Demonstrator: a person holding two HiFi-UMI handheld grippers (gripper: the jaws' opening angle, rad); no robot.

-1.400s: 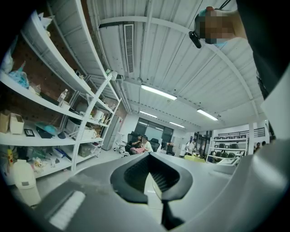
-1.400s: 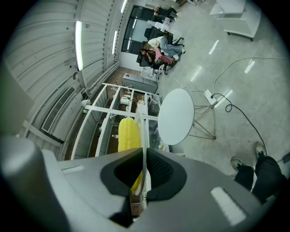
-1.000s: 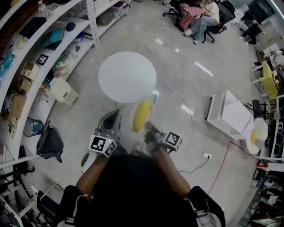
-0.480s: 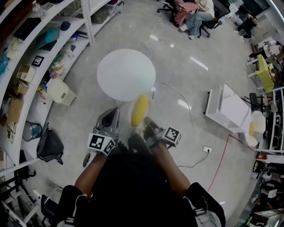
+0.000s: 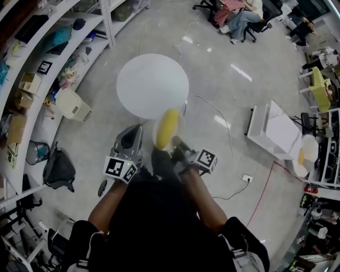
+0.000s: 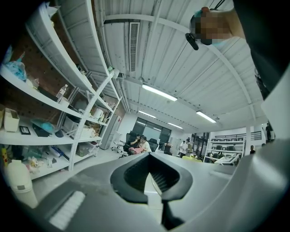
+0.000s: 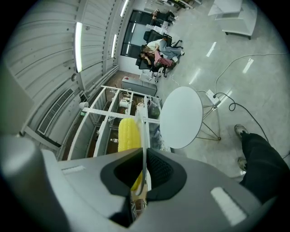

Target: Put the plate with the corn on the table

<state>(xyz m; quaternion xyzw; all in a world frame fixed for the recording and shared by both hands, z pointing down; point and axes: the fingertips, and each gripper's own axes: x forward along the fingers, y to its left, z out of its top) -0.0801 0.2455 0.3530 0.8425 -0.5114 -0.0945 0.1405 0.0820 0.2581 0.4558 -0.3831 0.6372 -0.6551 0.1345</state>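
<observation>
A clear plate (image 5: 166, 131) with a yellow corn cob (image 5: 168, 128) on it hangs just in front of the near edge of the round white table (image 5: 152, 86). My right gripper (image 5: 176, 144) is shut on the plate's near rim. In the right gripper view the plate (image 7: 144, 136) stands edge-on between the jaws of that gripper (image 7: 143, 176), the corn cob (image 7: 128, 134) lies to its left, and the table (image 7: 181, 118) is ahead. My left gripper (image 5: 132, 138) hangs left of the plate with its jaws together and nothing in them; the left gripper (image 6: 152, 176) points up at the ceiling.
White shelving (image 5: 37, 69) full of boxes runs along the left, with a white canister (image 5: 71, 104) and a black bag (image 5: 58, 169) at its foot. A cable (image 5: 223, 122) trails over the floor. A white cabinet (image 5: 276, 135) stands right. People sit on chairs (image 5: 239, 16) far back.
The person has stepped forward. The plate with the corn has come closer to the table's near edge, still held in the right gripper. The left gripper has kept its place beside it.
</observation>
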